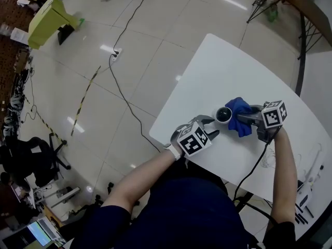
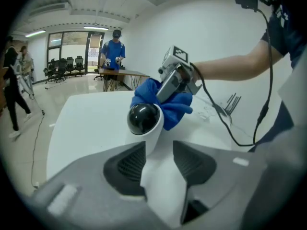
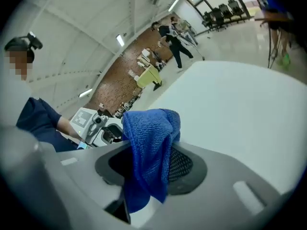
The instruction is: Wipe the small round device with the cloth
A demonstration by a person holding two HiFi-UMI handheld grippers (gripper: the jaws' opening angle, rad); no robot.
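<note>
The small round device point(image 1: 223, 115), a white body with a black dome, stands near the front edge of the white table point(image 1: 218, 71). My left gripper point(image 1: 211, 127) is shut on its white body point(image 2: 156, 152), with the dome point(image 2: 143, 119) sticking out beyond the fingertips. My right gripper point(image 1: 246, 119) is shut on a blue cloth point(image 1: 240, 115), which hangs bunched between its jaws point(image 3: 151, 143). In the left gripper view the cloth point(image 2: 178, 107) sits right behind the dome, touching or nearly touching it. The device itself is hidden behind the cloth in the right gripper view.
A black cable point(image 1: 251, 167) runs from the right gripper off the table's front edge. Thin metal pieces point(image 2: 231, 102) lie on the table to the right. Cables point(image 1: 120, 82) and a yellow-green object point(image 1: 47, 18) are on the floor to the left. People stand in the background.
</note>
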